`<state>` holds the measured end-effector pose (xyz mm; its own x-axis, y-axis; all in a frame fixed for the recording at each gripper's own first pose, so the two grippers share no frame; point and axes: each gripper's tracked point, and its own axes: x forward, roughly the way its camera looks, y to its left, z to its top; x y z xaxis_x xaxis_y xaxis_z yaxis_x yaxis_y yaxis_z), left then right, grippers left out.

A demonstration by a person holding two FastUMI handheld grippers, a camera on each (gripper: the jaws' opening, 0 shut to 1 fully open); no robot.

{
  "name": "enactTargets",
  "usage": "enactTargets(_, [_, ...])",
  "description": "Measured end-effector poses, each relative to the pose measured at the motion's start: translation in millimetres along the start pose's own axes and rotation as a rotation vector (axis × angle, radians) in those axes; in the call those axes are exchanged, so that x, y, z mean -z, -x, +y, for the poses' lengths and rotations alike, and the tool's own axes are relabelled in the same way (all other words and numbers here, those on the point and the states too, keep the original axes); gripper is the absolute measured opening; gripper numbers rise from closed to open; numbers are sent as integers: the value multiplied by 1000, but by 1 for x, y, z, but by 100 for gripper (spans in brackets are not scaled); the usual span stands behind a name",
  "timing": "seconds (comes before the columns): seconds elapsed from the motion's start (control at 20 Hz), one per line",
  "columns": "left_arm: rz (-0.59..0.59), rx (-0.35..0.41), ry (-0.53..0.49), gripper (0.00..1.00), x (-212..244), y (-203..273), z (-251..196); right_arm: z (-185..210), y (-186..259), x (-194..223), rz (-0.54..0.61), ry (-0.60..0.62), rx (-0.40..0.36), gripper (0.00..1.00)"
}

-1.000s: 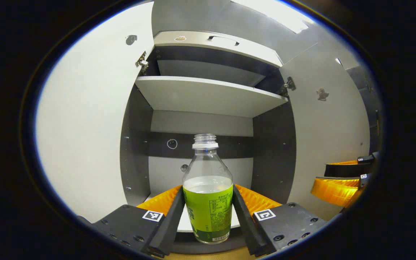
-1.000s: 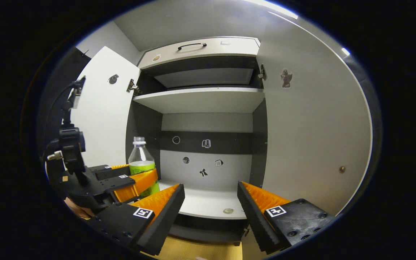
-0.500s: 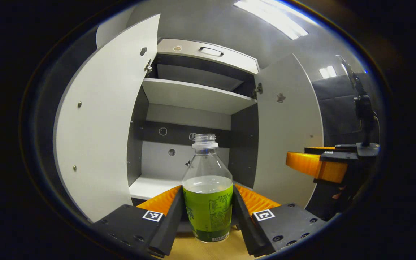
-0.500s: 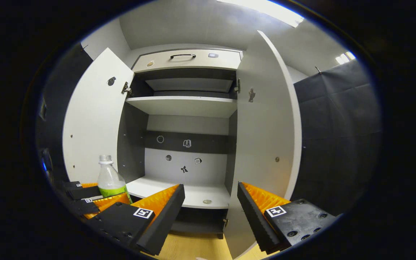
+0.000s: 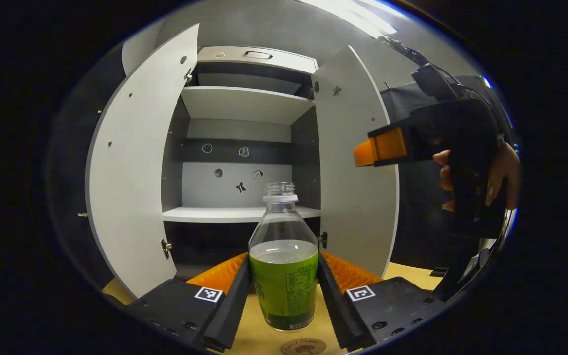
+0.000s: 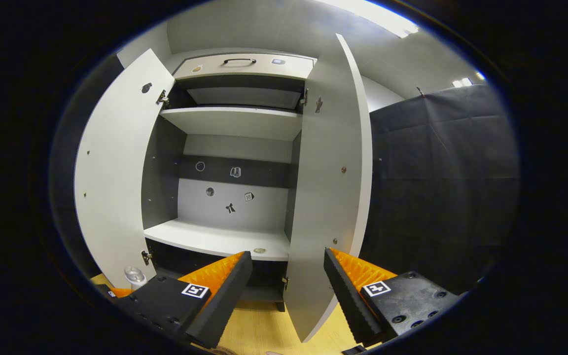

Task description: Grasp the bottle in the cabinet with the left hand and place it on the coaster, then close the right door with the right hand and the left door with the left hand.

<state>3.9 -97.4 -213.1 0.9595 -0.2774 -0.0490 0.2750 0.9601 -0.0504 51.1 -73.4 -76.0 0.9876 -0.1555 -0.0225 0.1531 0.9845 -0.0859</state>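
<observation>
Left tongs (image 5: 284,296) clamped; right tongs (image 6: 288,291) spread apart, hand-held (image 5: 498,172).

A pale grey ceiling (image 6: 244,29) carries bright strip lights (image 6: 370,12) above the booth. Black cloth (image 6: 442,187) hangs as a wall, creased and falling past the wooden tabletop (image 6: 264,330) that runs underfoot of both cameras. In the left gripper view the same light wood surface (image 5: 407,271) stretches ahead and to the right, with another ceiling light (image 5: 348,10) glaring at the top. A plain grey wall (image 6: 387,101) meets the cloth's upper edge.
</observation>
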Motion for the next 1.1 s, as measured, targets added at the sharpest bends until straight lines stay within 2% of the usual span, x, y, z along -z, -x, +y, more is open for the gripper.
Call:
enactTargets(0.2, [23,-15,-30,76,57,-4,-12,-7,-11,38,34,-29,-3,97])
enactTargets(0.4, [66,-77,5,76,109,-4,-15,-6,-11,70,74,-15,-36,96])
enactTargets(0.65, [60,-132,29,76,142,3,-14,9,-3,85,77,8,-99,96])
enactTargets(0.9, [69,-132,74,76,162,8,-22,19,-2,96,70,21,-128,96])
enactTargets(1.1, [45,-141,50,76,167,12,-27,21,1,99,77,29,-143,96])
